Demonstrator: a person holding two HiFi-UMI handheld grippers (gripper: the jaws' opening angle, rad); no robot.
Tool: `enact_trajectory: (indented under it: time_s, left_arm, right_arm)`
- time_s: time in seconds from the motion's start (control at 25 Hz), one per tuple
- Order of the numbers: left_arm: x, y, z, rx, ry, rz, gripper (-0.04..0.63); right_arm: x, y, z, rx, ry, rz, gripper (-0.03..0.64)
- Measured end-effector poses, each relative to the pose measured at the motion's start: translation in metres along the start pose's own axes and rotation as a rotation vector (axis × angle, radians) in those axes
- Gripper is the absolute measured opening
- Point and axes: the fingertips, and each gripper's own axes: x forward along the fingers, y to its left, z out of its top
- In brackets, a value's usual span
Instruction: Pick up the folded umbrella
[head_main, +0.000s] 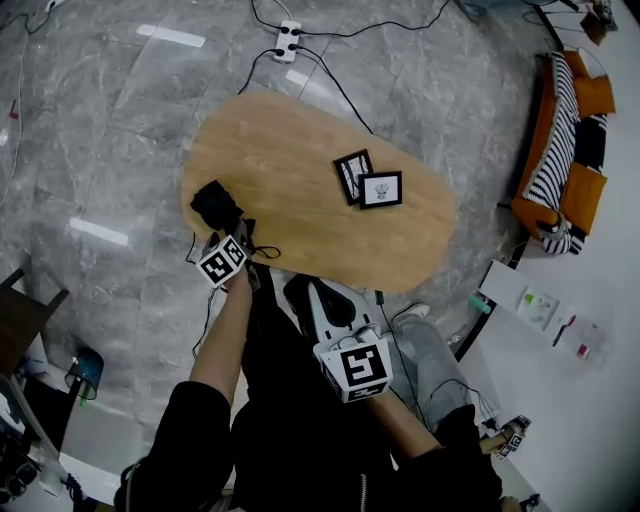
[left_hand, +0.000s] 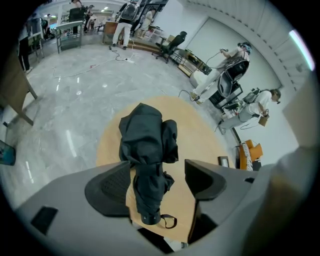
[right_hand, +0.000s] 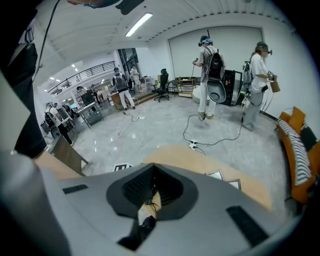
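Reaching forward out of a black sleeve, the person's bare left forearm (head_main: 222, 345) runs nearly straight to the near left end of the oval light-wood table (head_main: 300, 150); the left tongs (left_hand: 157, 167) sit at that end, tilted down over the tabletop, with their marker cube uppermost in the head view; their jaws stand wide apart, one on either side of the black folded umbrella (left_hand: 147, 150); the umbrella lies flat on the table, its round handle end and thin wrist strap nearest the camera and its crumpled fabric bunched at the far end; the left jaw sits just beside the fabric, while bare wood shows between the umbrella and the right jaw; the right arm is bent and drawn in close to the body; the right tongs (right_hand: 152, 172) hang off the table, just short of its near edge and pointing towards it, with their jaws pressed together and holding nothing; two black-framed pictures (head_main: 368, 182) lie side by side near the table's middle, well apart from the umbrella.
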Motion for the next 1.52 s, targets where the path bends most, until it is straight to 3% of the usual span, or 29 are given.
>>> enact_trajectory:
  time_s: [0.16,0.6,1.24,1.52]
  left_arm:
    - [0.011,0.002,-0.002,0.06,0.011,0.02,0.333]
    - [0.026,0.007,-0.016,0.107,0.039,0.06,0.333]
    - [0.052,0.015,-0.009,0.064,0.051,0.101,0.333]
    - [0.061,0.026,-0.012,0.059,0.076,0.153,0.331]
  right_arm:
    - [0.0,-0.003,-0.006,0.008,0.011,-0.014,0.011]
    - [0.0,-0.01,-0.017,0.043,0.033,-0.031,0.011]
    - [-0.01,-0.024,-0.04,0.091,0.055,-0.069,0.011]
    - [-0.012,-0.023,-0.045,0.099,0.061,-0.075,0.011]
